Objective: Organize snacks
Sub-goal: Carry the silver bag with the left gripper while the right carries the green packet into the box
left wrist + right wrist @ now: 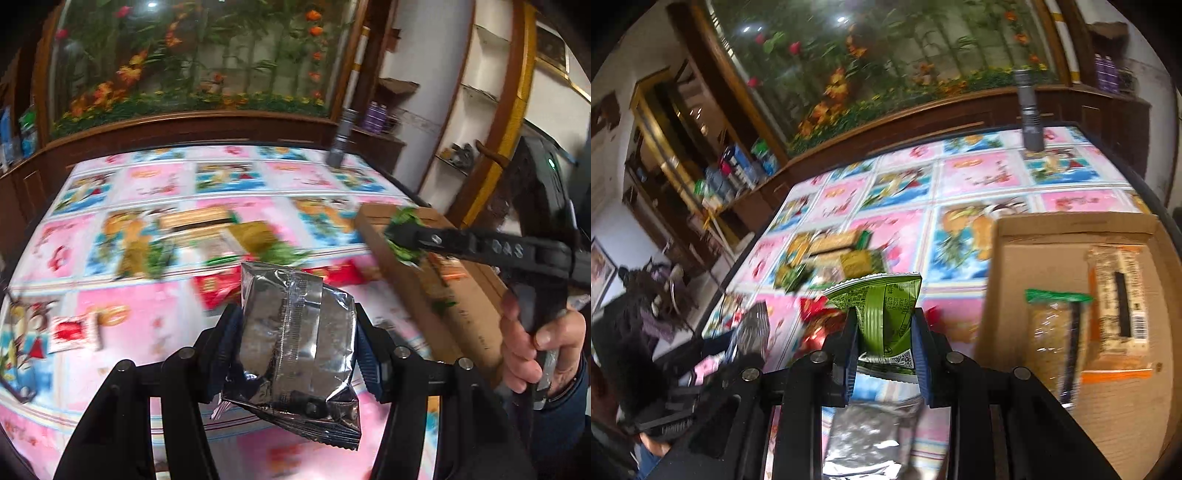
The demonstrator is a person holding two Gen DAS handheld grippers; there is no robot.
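Two packets already lie in the cardboard box [1071, 398] | left gripper [295, 332] clamps a silver packet [295, 321] above the table [147, 332] | right gripper [886, 332] pinches a green packet [882, 306] beside the box | several snacks left on the cloth (blurred).

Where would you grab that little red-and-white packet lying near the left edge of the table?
Probably by its two long edges, coming straight down from above. The red-and-white packet lies flat on the tablecloth with bare cloth all round it, so nothing blocks a top approach. It looks thin, so fingers must close low; blur hides finer detail.
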